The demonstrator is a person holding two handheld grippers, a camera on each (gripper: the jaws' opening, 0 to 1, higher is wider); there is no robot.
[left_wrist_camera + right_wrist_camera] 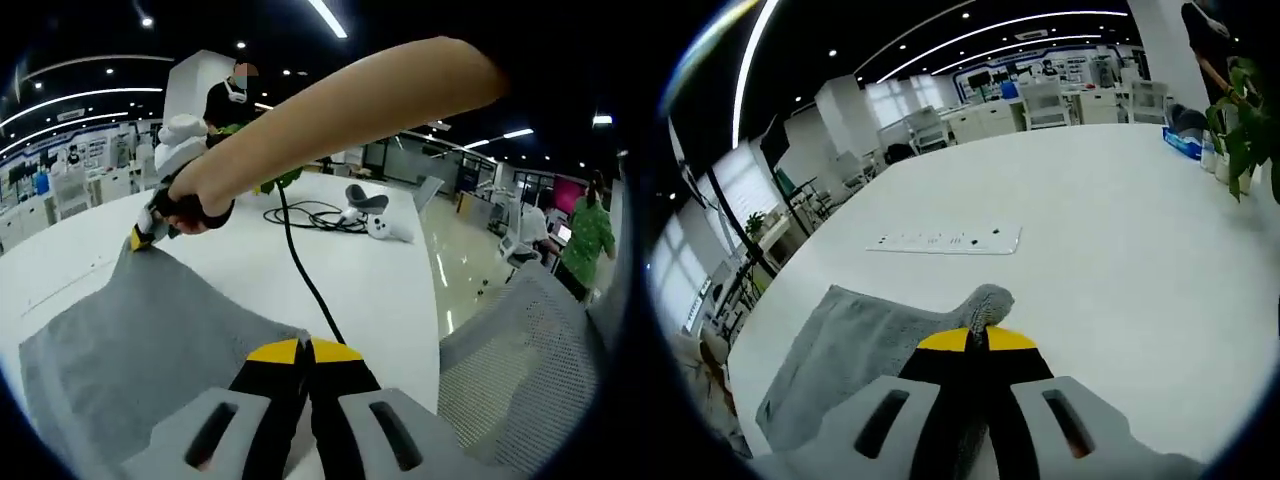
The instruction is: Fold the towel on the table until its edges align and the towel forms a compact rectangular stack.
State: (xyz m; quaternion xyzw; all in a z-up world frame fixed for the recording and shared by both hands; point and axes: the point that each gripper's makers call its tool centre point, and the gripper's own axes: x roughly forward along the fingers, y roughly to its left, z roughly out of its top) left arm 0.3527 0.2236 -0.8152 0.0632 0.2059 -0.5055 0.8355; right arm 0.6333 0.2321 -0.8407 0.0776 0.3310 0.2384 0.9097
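Towel (855, 350) pinched between fingers (940, 341): grey, matt, fuzzy terry cloth. Table (1090, 250) beyond fingers: white, smooth, faint sheen. Finger tips: yellow, smooth plastic.

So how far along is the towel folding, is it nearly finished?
Early on, it seems. Done: both grippers have a hold, the left gripper shut on one corner of the grey towel and the right gripper pinching another corner. In hand: the corners look slightly raised, ready to be carried over. Left: the towel lies mostly spread in one layer on the white table, so no compact stack yet.
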